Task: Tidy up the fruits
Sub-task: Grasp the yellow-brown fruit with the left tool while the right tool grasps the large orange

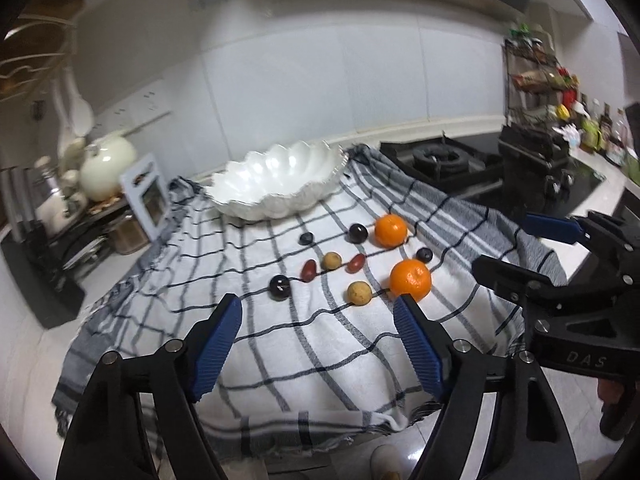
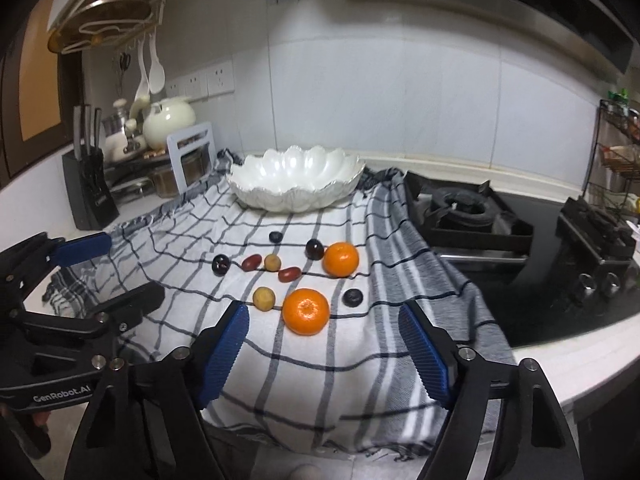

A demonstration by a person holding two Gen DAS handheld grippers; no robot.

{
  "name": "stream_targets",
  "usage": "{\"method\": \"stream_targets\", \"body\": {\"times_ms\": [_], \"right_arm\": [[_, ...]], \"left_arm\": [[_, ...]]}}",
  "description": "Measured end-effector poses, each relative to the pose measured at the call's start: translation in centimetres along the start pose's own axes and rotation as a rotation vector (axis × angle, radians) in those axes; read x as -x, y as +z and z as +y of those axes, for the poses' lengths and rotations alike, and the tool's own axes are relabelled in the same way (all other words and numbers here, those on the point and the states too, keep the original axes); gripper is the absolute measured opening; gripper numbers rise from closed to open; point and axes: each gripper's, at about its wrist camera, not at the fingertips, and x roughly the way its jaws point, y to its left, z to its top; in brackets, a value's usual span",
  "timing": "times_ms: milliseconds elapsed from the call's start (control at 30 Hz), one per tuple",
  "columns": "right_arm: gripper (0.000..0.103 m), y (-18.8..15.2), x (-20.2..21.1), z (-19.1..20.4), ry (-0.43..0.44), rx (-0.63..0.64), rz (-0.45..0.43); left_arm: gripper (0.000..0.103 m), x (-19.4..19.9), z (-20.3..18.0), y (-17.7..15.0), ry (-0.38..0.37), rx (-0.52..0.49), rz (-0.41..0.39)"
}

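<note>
Several small fruits lie on a checked cloth [image 1: 304, 344]: two oranges [image 1: 410, 282] [image 1: 390, 231], two tan round fruits [image 1: 359, 292], red dates [image 1: 309, 271] and dark plums [image 1: 279, 287]. A white scalloped bowl [image 1: 276, 184] stands empty behind them. My left gripper [image 1: 318, 320] is open and empty, in front of the fruits. My right gripper [image 2: 324, 330] is open and empty, its fingers either side of the near orange [image 2: 306, 311] but short of it. The bowl [image 2: 296, 184] shows in the right wrist view too. Each gripper shows in the other's view.
A gas hob [image 2: 468, 212] sits right of the cloth. A knife block [image 2: 88, 188], a cream teapot [image 2: 168, 122] and jars stand at the left. A wire rack [image 1: 536, 76] with bottles is at the far right. The counter edge runs below the cloth.
</note>
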Motion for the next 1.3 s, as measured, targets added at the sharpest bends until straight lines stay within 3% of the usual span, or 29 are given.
{"method": "stream_targets", "body": {"times_ms": [267, 600, 867, 1300], "right_arm": [[0.067, -0.1, -5.2, 1.1, 0.026, 0.030, 0.090], [0.062, -1.2, -9.0, 0.7, 0.038, 0.023, 0.190], [0.062, -1.3, -10.7, 0.8, 0.065, 0.037, 0.215], [0.048, -1.2, -12.0, 0.5, 0.107, 0.037, 0.226]], "left_arm": [[0.060, -5.3, 0.7, 0.2, -0.113, -0.119, 0.045], [0.048, -9.9, -0.1, -0.1, -0.250, -0.258, 0.088], [0.042, -12.1, 0.2, 0.3, -0.330, -0.219, 0.119], [0.029, -15.0, -0.2, 0.2, -0.388, -0.153, 0.191]]}}
